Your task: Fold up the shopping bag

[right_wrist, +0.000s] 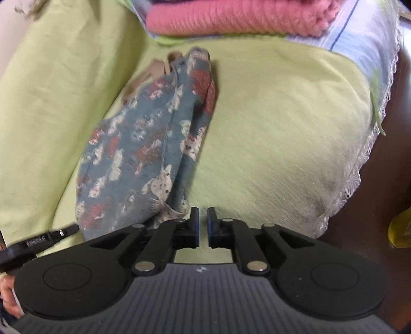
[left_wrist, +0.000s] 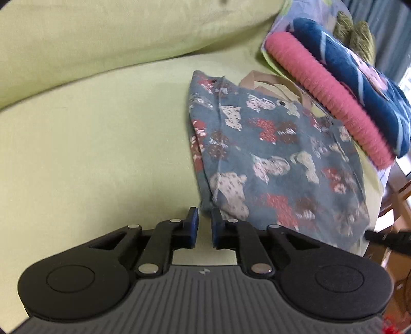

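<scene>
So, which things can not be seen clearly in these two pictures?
- Shopping bag near edge: left wrist view, hidden behind the left gripper.
- Bag handles: right wrist view, mostly tucked behind the bag.
- Folded pile: right wrist view, cut off by the top edge.
- Bag print: blurred in both views.

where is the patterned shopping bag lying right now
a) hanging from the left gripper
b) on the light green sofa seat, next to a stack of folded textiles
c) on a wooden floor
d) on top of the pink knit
b: the shopping bag lies flat on the light green sofa seat, with the pink knit on the stack of folded textiles beside it; neither gripper holds it.
</scene>
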Demonstrator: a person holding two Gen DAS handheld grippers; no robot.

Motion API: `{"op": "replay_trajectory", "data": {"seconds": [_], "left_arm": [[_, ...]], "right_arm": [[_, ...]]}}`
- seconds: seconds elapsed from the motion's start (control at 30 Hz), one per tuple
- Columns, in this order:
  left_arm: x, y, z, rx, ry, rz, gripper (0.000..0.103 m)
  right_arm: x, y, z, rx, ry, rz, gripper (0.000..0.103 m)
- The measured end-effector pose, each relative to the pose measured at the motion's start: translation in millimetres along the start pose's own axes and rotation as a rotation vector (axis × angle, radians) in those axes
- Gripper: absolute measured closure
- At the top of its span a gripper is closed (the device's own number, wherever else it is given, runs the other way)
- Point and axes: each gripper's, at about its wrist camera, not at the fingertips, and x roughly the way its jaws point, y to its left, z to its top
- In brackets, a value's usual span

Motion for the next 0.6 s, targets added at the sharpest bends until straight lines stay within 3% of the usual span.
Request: {"op": "replay_trajectory", "data": {"seconds": [0.07, 0.13, 0.23, 0.27, 0.37, 0.43, 0.6], "left_arm": [[-15, -18, -12, 0.050, -0.033, -0.043, 0.090], [-26, -36, -20, 0.076, -0.057, -0.087, 0.079], [-23, -52, -21, 0.033, -0.088, -0.119, 0.076], [-18, -55, -21, 0.025, -0.082, -0.122, 0.076], [10, -61, -28, 0.031, 0.023, -0.047, 0.074], [17, -61, -37, 0.048, 0.033, -0.014, 0.075], [-6, -72, -24, 0.098, -0.001, -0.040, 0.075]], "right_arm": [[-6, 6, 0, 0.005, -0.025, 0.038, 0.076], [-5, 11, 4, 0.008, -0.038, 0.061, 0.060], [5, 21, 6, 0.013, -0.060, 0.061, 0.061], [11, 24, 7, 0.004, -0.059, 0.039, 0.068], [30, 27, 8, -0.062, 0.005, -0.045, 0.078], [28, 26, 3, -0.113, 0.009, -0.054, 0.079], [5, 15, 18, -0.230, -0.005, -0.086, 0.075]]}}
